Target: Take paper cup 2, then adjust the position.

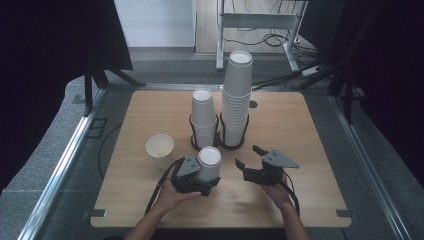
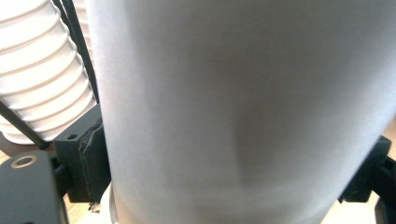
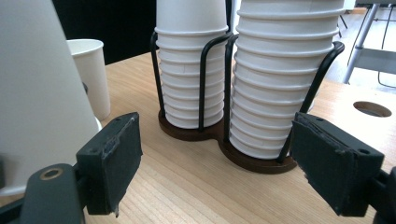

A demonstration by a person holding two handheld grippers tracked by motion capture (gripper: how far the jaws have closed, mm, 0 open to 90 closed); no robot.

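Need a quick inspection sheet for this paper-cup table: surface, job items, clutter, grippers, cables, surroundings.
Surface: wooden table, with a round hole near the far edge.
Job's things: inverted paper cup; upright paper cup to its left; short stack and tall stack of inverted cups in a black wire holder.
Clutter: nothing seen.
Grippers: left hand-held gripper shut on the inverted paper cup; right hand-held gripper open, nothing between its jaws.
Cables: black cable trails from the left hand-held gripper; floor cables behind the table.
Surroundings: grey floor, metal frame, dark curtains.
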